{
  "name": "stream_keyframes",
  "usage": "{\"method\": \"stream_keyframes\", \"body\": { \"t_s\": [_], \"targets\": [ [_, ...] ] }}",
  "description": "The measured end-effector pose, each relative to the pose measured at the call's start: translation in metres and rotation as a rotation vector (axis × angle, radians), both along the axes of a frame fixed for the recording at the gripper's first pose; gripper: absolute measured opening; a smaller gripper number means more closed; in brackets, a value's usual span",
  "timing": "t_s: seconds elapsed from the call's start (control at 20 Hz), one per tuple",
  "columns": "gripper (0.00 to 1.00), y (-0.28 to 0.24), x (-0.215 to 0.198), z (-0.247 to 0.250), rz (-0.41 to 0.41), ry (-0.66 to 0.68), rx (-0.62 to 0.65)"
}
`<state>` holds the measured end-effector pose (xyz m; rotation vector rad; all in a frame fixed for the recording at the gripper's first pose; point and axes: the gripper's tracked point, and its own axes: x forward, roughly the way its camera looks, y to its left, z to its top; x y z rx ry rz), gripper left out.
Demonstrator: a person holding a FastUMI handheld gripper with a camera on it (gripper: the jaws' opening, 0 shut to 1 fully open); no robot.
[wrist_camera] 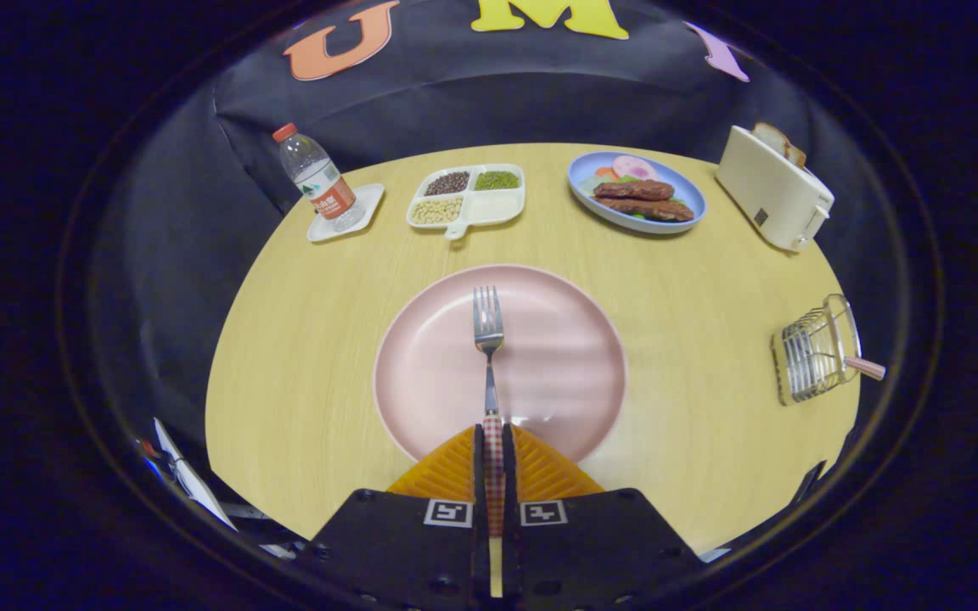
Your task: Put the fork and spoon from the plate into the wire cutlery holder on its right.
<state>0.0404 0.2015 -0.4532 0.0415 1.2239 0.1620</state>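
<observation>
above the pink plate (557, 339) the gripper (494, 450) clamps the fork (488, 339); wire cutlery holder (812, 356) contains a pink-handled utensil.

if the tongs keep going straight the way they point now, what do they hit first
The tongs, shut on the fork handle, point across the pink plate. Beyond it the divided snack tray lies roughly in line, probably first, though height above the table is unclear.
</observation>
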Motion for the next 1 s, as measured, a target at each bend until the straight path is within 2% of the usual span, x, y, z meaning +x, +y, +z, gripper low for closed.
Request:
{"method": "stream_keyframes", "body": {
  "t_s": [0.3, 0.85, 1.0],
  "targets": [
    [0.06, -0.084, 0.007, 0.052, -0.029, -0.02, -0.012],
    [0.05, -0.222, 0.044, 0.095, -0.057, -0.068, -0.04],
    [0.06, -0.25, 0.053, 0.1, -0.038, -0.072, -0.057]
  ]
}}
